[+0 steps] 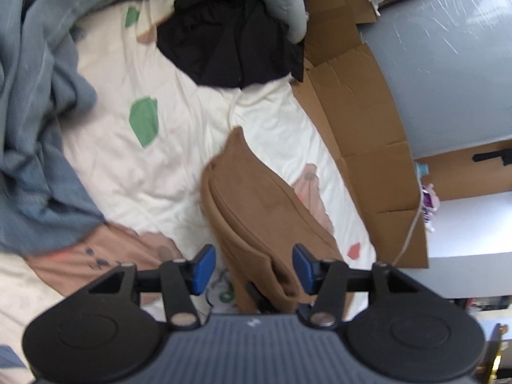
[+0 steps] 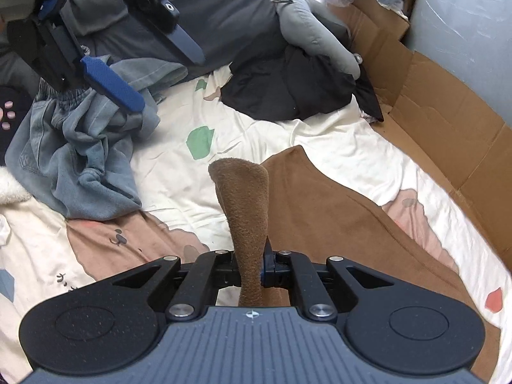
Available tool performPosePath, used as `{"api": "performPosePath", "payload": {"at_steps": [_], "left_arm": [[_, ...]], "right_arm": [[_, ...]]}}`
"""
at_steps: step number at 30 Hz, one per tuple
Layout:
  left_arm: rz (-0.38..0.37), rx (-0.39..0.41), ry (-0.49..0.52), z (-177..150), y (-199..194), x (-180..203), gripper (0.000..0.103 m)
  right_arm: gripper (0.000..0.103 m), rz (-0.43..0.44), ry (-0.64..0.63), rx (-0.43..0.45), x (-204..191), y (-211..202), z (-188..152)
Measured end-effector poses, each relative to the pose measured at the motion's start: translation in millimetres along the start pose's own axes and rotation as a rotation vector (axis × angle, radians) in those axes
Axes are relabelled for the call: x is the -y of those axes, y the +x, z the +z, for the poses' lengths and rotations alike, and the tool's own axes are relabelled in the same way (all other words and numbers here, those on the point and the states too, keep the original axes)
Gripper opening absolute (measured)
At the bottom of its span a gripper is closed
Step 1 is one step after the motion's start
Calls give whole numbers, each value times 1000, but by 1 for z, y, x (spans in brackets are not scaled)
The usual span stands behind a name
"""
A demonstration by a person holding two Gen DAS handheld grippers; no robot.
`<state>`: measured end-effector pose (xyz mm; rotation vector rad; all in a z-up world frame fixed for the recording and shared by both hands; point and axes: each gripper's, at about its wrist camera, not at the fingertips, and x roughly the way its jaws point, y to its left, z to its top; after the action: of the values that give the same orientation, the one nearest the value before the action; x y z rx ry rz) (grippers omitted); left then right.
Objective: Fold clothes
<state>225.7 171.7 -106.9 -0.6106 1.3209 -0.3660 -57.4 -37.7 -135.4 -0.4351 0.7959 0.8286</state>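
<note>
Brown garment (image 1: 256, 211) lies folded on the patterned bed sheet (image 1: 179, 147), below the left gripper (image 1: 254, 267), whose jaws stand wide and grip nothing. Right wrist view: right gripper (image 2: 251, 267), jaws pinched tight on the brown garment (image 2: 244, 204), lifting a fold off the sheet.

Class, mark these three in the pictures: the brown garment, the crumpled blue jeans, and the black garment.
brown garment (image 2: 336, 220): right wrist view, on its flat spread part.
blue jeans (image 2: 83, 166): right wrist view, middle of the crumpled heap.
black garment (image 1: 230, 54): left wrist view, centre of the pile.
</note>
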Motion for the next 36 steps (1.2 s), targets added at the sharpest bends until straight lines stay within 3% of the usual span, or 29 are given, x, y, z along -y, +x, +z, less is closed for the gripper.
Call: {"api": "performPosePath", "payload": {"at_steps": [7, 15, 17, 19, 22, 27, 29, 32, 36], "left_arm": [[32, 8, 29, 22, 18, 2, 65], [34, -21, -27, 46, 82, -18, 66], [22, -19, -34, 51, 99, -23, 67], [30, -23, 6, 56, 117, -23, 73], [71, -27, 82, 61, 141, -25, 73], [98, -64, 58, 67, 175, -43, 73], [101, -78, 63, 68, 185, -46, 70], [29, -132, 43, 68, 200, -48, 58], [-6, -157, 58, 68, 210, -42, 18]], "right_arm": [[6, -3, 53, 22, 10, 0, -11], [6, 7, 145, 25, 20, 8, -20], [6, 11, 142, 25, 18, 10, -20], [6, 14, 127, 26, 14, 11, -21], [6, 13, 104, 25, 9, 11, -21], [6, 9, 75, 17, 7, 10, -21], [5, 11, 72, 15, 7, 9, -21], [6, 24, 83, 21, 8, 2, -22], [6, 53, 90, 38, 8, -2, -28]]}}
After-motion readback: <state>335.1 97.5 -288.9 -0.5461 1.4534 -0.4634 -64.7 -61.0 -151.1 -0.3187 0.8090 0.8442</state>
